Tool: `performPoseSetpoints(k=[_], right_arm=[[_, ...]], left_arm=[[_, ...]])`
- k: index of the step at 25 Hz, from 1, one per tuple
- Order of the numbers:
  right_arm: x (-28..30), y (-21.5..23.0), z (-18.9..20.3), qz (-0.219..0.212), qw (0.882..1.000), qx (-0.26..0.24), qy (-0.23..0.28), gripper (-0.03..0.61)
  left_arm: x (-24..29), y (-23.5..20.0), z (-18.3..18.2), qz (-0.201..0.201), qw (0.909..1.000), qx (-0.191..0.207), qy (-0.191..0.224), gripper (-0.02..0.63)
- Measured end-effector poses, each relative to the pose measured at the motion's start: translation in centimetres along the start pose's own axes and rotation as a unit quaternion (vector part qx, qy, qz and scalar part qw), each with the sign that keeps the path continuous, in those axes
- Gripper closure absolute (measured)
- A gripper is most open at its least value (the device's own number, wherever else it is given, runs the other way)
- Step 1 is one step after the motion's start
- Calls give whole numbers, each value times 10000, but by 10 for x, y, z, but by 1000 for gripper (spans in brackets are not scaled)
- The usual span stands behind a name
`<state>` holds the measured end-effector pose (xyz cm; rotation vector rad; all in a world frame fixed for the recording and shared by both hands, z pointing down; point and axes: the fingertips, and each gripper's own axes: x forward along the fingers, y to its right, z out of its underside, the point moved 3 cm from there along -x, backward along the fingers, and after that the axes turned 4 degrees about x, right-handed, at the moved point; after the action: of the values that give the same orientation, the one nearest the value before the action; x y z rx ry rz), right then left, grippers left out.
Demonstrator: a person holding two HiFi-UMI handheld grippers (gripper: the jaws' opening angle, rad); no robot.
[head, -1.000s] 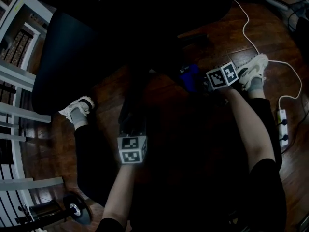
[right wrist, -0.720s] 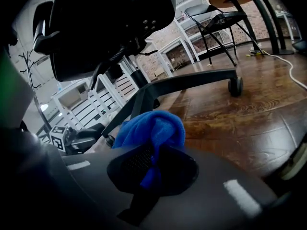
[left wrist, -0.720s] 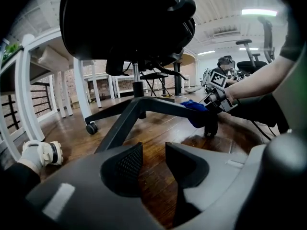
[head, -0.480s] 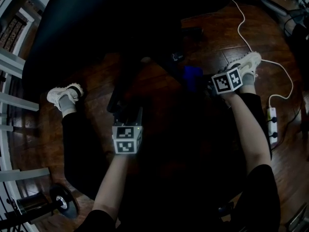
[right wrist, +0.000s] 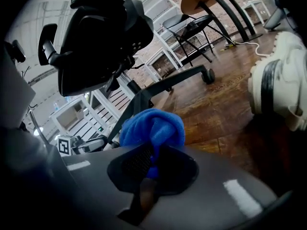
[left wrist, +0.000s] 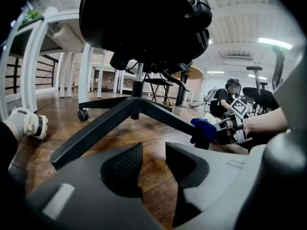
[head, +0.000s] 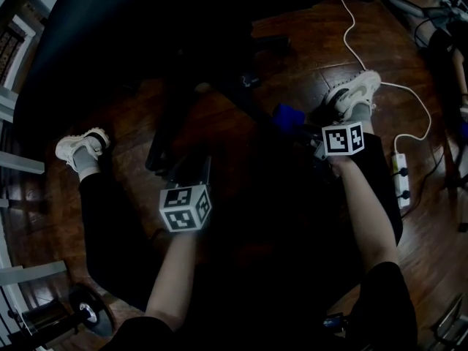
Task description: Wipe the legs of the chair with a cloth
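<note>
The soft, light cloth [right wrist: 153, 126], bunched and pinched in the right gripper [right wrist: 151, 156] at the outer end of a chair leg [left wrist: 168, 114], would likely slip unless gripped deep in its bulk, while the left gripper [left wrist: 152, 159] is empty, jaws apart.

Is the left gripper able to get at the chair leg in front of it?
Probably yes: the left gripper is open and empty, and only bare floor lies between it and the chair leg.
</note>
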<state>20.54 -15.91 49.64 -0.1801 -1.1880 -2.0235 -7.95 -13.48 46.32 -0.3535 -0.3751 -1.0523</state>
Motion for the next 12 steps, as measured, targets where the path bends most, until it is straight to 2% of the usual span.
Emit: performPoseSetpoints(k=[3,6,10,12], right_arm=[[-2,0,0,86,9999,-1,123,546],[-8,-5,-8,106,9986,-109,500,545],[-23,-45,-28,-487,9928,-194,1079,541],[-28,-72,-30,-590,9897,-689,1106,538]], left_arm=[[-5,-3,-5,-24,9999,110,87,463],[-10,-9,-9,-16,9997,155,162,463],[-20,-17,-21,91,9990,242,367,463],[-25,-20,-28,206,9980,343,485,463]])
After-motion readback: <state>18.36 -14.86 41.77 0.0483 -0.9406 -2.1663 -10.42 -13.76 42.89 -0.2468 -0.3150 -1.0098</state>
